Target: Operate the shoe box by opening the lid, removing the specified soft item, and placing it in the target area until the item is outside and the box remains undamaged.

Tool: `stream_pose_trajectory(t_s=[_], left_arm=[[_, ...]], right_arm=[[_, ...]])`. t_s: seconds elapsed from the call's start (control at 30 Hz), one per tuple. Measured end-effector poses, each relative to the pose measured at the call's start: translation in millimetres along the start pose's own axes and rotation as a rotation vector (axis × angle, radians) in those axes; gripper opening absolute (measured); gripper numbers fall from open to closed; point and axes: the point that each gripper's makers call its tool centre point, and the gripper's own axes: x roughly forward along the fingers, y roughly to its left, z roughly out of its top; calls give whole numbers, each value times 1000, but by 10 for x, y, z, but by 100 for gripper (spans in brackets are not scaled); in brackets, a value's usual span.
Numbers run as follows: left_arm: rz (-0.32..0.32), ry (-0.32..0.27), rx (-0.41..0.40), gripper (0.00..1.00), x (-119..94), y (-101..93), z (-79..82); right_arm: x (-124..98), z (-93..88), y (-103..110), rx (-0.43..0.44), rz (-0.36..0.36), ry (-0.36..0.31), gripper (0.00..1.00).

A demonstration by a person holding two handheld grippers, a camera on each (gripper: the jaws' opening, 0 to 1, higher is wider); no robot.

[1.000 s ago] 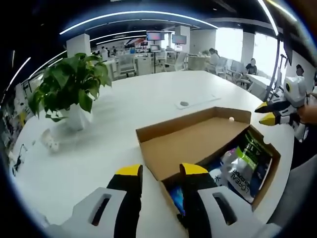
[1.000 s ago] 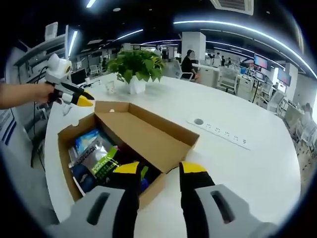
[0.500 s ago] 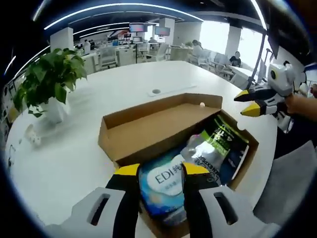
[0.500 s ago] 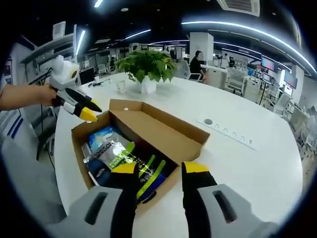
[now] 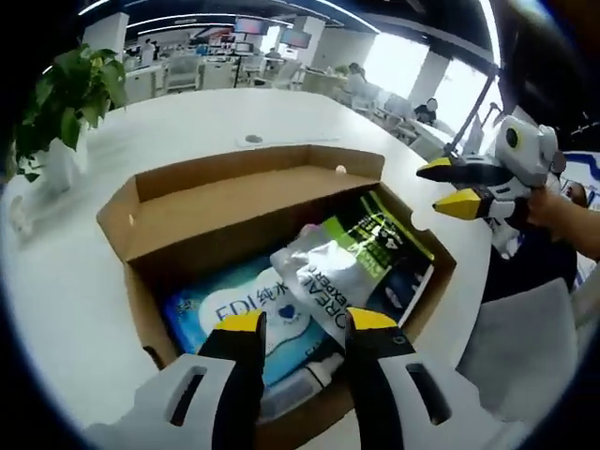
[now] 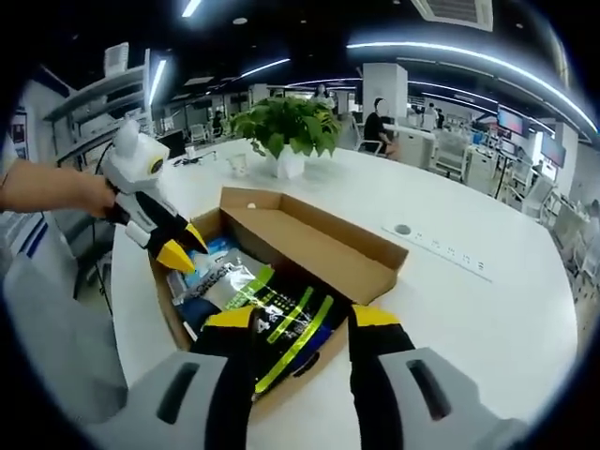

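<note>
Cardboard shoe box (image 5: pixel 234 192) lies open, packets inside; left tongs (image 5: pixel 302 325) and right tongs (image 6: pixel 302 318) hover parted, empty.

Shoe box (image 5: pixel 141 202) open on top — packets (image 5: pixel 323 277) crowd inside.

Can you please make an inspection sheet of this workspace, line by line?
Surface: white table, mostly bare.
Job's things: shoe box open, lid folded back; inside lie a blue wipes pack, a silver pouch and a black-green pack.
Clutter: potted plant; small white cup.
Grippers: left gripper open above the box; right gripper open above its other end.
Cables: nothing seen.
Surroundings: open office, desks, seated people.
</note>
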Motion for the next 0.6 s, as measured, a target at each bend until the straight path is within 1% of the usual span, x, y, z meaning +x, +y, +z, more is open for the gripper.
stream_pose_trajectory(t_s=[0.1, 0.17, 0.27, 0.37, 0.47, 0.57, 0.6], left_arm=[[-21, 6, -31, 33, 47, -33, -31], [-46, 12, -52, 33, 82, -71, -55], [-78, 18, -110, 32, 135, -104, -88], [-96, 21, -129, 32, 168, -125, -102], [-114, 25, -143, 27, 196, -128, -111], [-149, 29, -160, 22, 212, -167, -125], [-158, 20, -168, 21, 210, -184, -109]], right_arm=[[-9, -38, 29, -3, 3, 5, 37], [-24, -51, 55, -5, 7, 1, 38], [-41, -62, 102, -4, 17, -6, 38], [-55, -83, 164, -13, 32, -16, 38], [-57, -119, 184, -8, 36, -13, 38], [-58, -138, 196, -1, 38, -14, 38], [-59, -140, 197, 1, 38, -14, 38]])
